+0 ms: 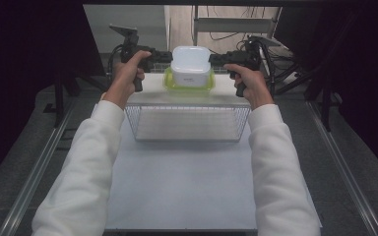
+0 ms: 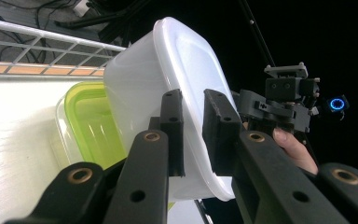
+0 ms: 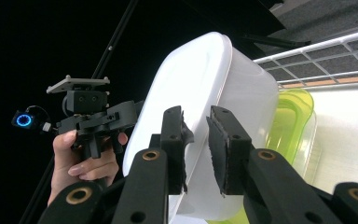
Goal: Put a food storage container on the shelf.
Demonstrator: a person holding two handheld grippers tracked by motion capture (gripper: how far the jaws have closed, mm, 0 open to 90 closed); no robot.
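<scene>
high view | white container (image 1: 191,65) between left tongs (image 1: 166,57) and right tongs (image 1: 214,59)

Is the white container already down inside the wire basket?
No. In the high view the white container sits stacked on the green-rimmed container behind the wire basket, between both tongs.

The white box (image 1: 191,61) is made of smooth plastic with a soft shine. The green box (image 1: 189,84) under it is see-through, glossy plastic. The basket (image 1: 187,123) is made of thin white-coated metal wire. The surface (image 1: 182,187) is seen as flat, matt and pale. The tool pads (image 3: 221,154) are made of black, rough rubber, worn at the edges. The sleeves (image 1: 86,162) are made of soft white cloth.
</scene>
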